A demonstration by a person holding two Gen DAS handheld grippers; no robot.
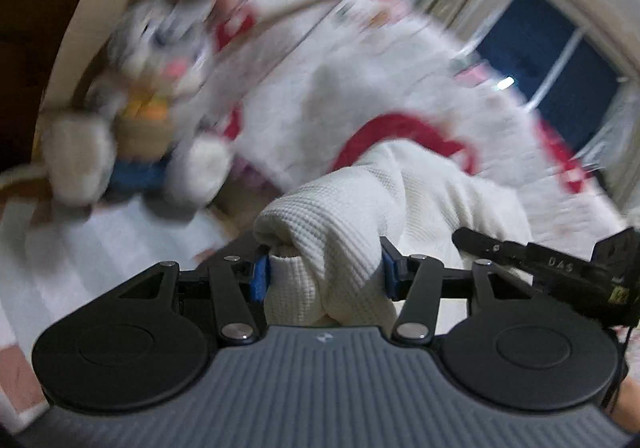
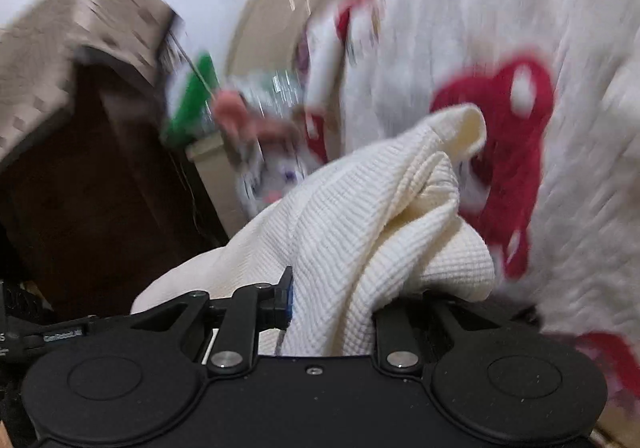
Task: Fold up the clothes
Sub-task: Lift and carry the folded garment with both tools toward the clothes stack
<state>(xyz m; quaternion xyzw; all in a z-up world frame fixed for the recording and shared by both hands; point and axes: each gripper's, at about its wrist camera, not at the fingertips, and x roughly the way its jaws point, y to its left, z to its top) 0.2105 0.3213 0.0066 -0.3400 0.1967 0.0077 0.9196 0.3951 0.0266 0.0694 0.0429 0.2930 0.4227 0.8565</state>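
My blue pads (image 1: 259,279) pinch a cream waffle-knit garment (image 1: 340,215). Behind it lies a white blanket (image 1: 360,95) with red shapes. The plush rabbit (image 1: 160,47) is grey-white; the window (image 1: 552,59) shows dark blue.

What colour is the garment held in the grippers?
Cream-white garment with a waffle texture, clearest in the right wrist view.

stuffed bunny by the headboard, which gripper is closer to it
Left, as a judgement. The stuffed bunny looms large ahead and left of the left gripper; from the right gripper it looks small, behind the cream waffle-knit garment.
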